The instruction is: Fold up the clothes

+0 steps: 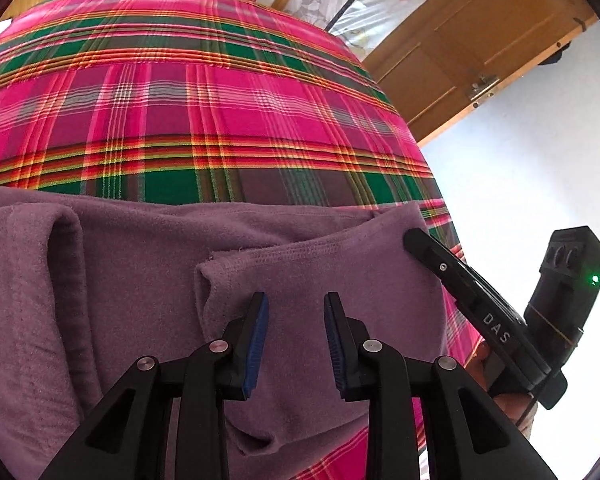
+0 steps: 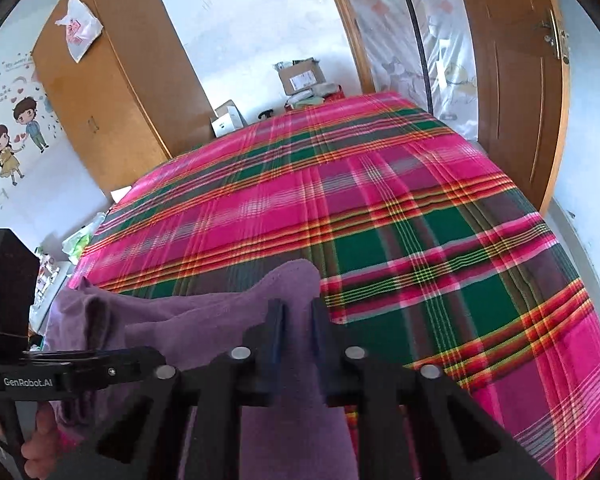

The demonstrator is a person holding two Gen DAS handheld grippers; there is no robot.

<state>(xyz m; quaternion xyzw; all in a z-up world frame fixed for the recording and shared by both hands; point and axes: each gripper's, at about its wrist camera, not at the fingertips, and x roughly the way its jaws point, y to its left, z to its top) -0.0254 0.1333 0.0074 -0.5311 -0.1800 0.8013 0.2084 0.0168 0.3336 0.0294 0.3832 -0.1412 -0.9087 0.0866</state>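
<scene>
The purple fleece garment fills the near field of both wrist views, rumpled along the near edge of the bed, whose pink-and-green plaid bedspread runs away toward the wardrobe and the door. In the left wrist view a stitched hem flap lies directly under and ahead of the left gripper, whose blue pads stand apart with fleece showing between them and no visible pinch; I read it as released, poised over the cloth. The right gripper reaches in at the garment's right end, where a raised fold of fleece runs up between its narrowed jaws, so it appears clenched on the garment, though the contact itself is blurred. The garment's long axis seems to lie along the bed edge, stretching leftward from the right gripper toward the left one. The coming fold probably depends on the left gripper pinching the hem just below it, which it is nearer to.
</scene>
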